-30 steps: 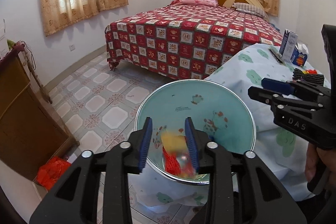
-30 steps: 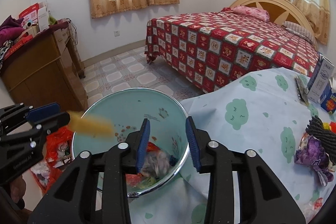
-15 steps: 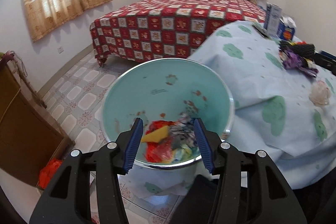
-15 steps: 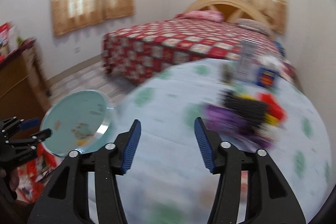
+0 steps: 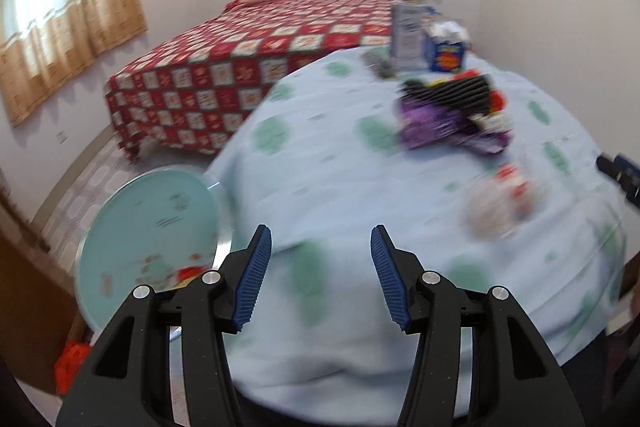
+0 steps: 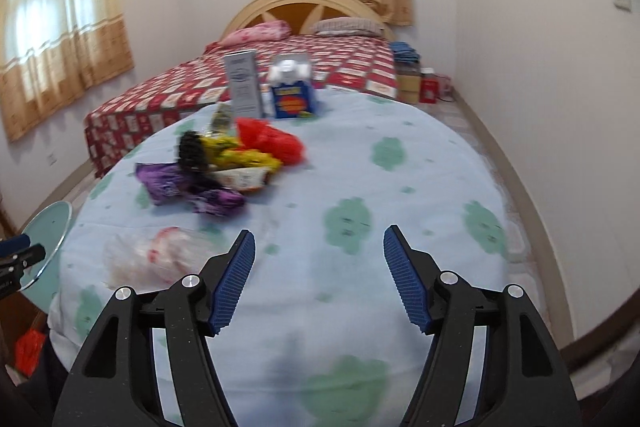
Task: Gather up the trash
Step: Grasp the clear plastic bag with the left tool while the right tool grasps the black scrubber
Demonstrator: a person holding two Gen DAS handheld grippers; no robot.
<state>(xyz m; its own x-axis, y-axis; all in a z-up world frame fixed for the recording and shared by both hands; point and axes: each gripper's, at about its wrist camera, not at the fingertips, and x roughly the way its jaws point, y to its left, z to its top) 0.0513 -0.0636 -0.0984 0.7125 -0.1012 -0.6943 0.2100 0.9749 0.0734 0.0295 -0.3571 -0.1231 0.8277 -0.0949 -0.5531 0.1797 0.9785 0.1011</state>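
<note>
both the left hand-held gripper and right hand-held gripper hover level above the table, jaws spread wide, empty.

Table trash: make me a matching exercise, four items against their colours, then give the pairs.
Items:
1. crumpled wrapper
2. plastic bag
3. bin
4. tissue box

Colours:
A. red
B. pale teal
C. purple
D. blue

Pairs: 1-C, 2-A, 3-B, 4-D
</note>
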